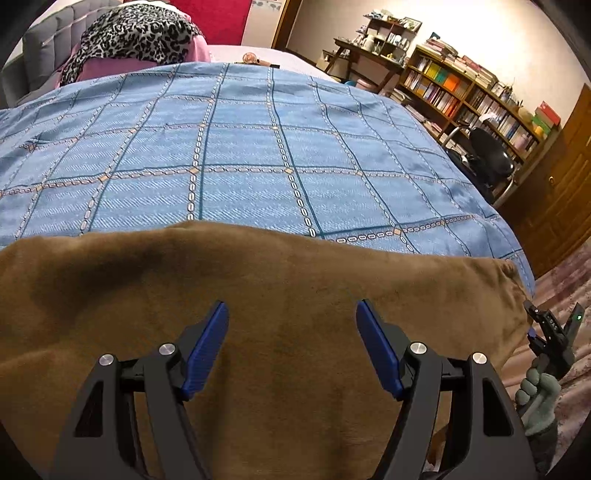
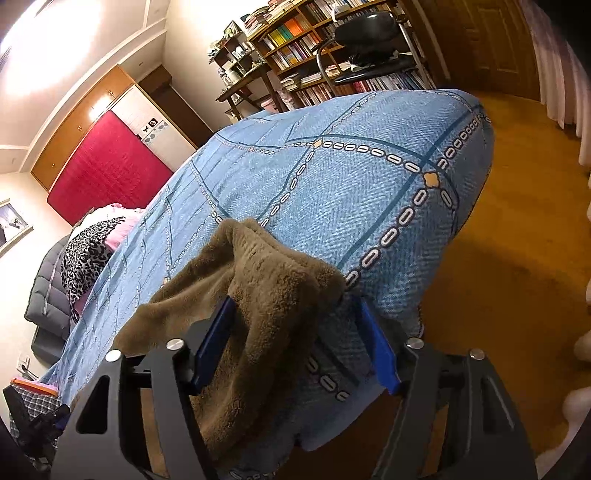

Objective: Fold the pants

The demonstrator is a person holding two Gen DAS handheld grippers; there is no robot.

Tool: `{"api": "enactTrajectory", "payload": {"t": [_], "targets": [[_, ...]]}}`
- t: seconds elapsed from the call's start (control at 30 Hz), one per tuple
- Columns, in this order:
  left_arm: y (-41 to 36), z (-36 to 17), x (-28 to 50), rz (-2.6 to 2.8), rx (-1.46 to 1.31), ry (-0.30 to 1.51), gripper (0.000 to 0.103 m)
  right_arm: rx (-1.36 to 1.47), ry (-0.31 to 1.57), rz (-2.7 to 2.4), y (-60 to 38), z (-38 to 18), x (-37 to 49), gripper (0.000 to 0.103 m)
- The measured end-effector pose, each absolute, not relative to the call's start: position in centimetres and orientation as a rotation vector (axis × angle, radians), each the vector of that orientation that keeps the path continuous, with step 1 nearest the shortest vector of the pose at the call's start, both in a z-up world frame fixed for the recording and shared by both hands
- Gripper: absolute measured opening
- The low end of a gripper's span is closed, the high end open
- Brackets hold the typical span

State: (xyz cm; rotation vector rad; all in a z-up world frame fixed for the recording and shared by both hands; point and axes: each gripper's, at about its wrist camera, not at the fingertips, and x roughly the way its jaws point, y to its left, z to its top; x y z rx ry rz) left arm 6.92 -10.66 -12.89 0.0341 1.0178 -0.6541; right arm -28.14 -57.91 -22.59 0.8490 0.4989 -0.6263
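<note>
Brown fleece pants (image 1: 258, 280) lie spread along the near edge of a bed with a blue checked cover (image 1: 258, 147). My left gripper (image 1: 291, 306) hovers over their middle, open, with nothing between its blue pads. At the bed's corner one end of the pants (image 2: 266, 280) bunches up and hangs over the edge. My right gripper (image 2: 295, 302) stands open around that end. Its left pad lies against the fleece, and its right pad is apart from it, beside the blue cover (image 2: 369, 203). In the left wrist view a gloved hand (image 1: 535, 391) holds the right gripper (image 1: 533, 332) at the right end of the pants.
A leopard-print cloth on pink pillows (image 1: 136, 33) lies at the head of the bed. A bookshelf (image 1: 461, 88) and a black office chair (image 1: 487, 155) stand beyond the far right side. Wooden floor (image 2: 517, 277) runs past the corner, and a patterned rug (image 1: 569, 280) lies below.
</note>
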Motion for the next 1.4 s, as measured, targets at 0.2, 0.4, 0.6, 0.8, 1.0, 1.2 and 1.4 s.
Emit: {"api": "enactTrajectory", "payload": {"t": [0.2, 0.4, 0.6, 0.8, 1.0, 1.2, 1.4], "targets": [[-11.6, -13.8, 6.3, -0.679, 0.059, 1.043, 0.071, 0.849, 0.506, -0.597, -57.5, -22.3, -27.6, 0.049], [-11.9, -14.4, 6.1, -0.687, 0.058, 1.059, 0.071, 0.834, 0.495, -0.583, -57.2, -21.6, -27.1, 0.047], [-12.0, -14.5, 6.0, -0.694, 0.055, 1.065, 0.071, 0.914, 0.487, -0.565, -58.7, -23.4, -27.1, 0.048], [-12.0, -14.3, 5.8, -0.700, 0.056, 1.063, 0.071, 0.851, 0.489, -0.553, -57.3, -20.9, -26.8, 0.029], [-11.8, -13.9, 5.6, -0.718, 0.037, 1.054, 0.071, 0.674, 0.454, -0.490, -52.9, -15.3, -25.0, 0.029], [-11.0, -13.7, 5.7, -0.725, 0.002, 1.049, 0.071, 0.535, 0.416, -0.362, -47.5, -10.6, -22.4, 0.028], [-9.5, -13.7, 6.0, -0.731, -0.046, 1.048, 0.071, 0.446, 0.419, -0.206, -41.2, -8.0, -18.8, 0.028]]}}
